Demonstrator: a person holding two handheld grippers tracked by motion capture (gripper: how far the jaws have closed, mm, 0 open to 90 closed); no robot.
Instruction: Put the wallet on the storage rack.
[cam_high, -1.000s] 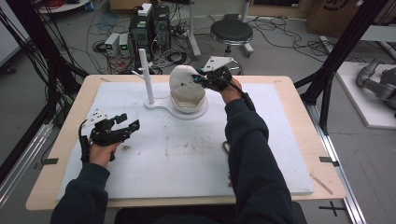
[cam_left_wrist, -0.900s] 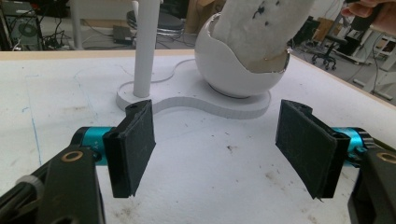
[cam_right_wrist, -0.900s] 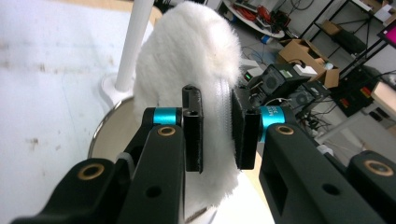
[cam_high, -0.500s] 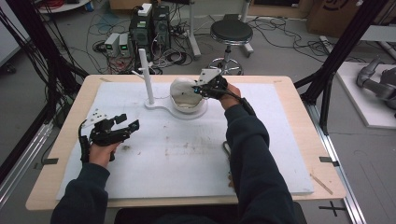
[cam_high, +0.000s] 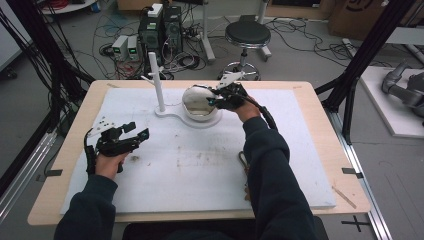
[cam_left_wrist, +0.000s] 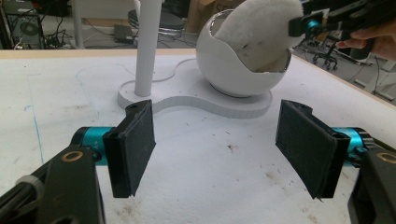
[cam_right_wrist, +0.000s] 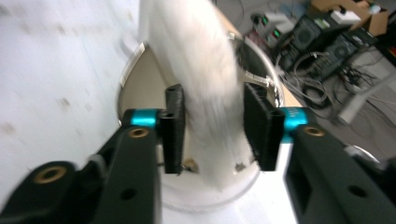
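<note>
A round white bowl (cam_high: 196, 114) (cam_left_wrist: 233, 70) sits on a flat white base (cam_high: 167, 114) (cam_left_wrist: 210, 105) that also bears an upright white pole (cam_high: 156, 80) (cam_left_wrist: 148, 46). A fluffy white cloth (cam_left_wrist: 257, 32) (cam_right_wrist: 205, 70) stands partly inside the bowl. My right gripper (cam_high: 217, 100) (cam_right_wrist: 212, 126) (cam_left_wrist: 303, 25) reaches over the bowl's right rim, its pads pressed on both sides of the cloth. My left gripper (cam_high: 140, 132) (cam_left_wrist: 219, 144) rests low over the mat at the left, pointing at the bowl, jaws wide apart with nothing between them.
A stained white mat (cam_high: 200, 165) covers the wooden table (cam_high: 345, 185). A small metal ring (cam_high: 242, 160) lies beside the right sleeve. Behind the table stand a stool (cam_high: 247, 35), computer cases (cam_high: 160, 30) and cables. Black frame posts (cam_high: 365, 55) flank both sides.
The right gripper has come down and slightly left, pushing the cloth from above the bowl into it. The left gripper has not moved.
</note>
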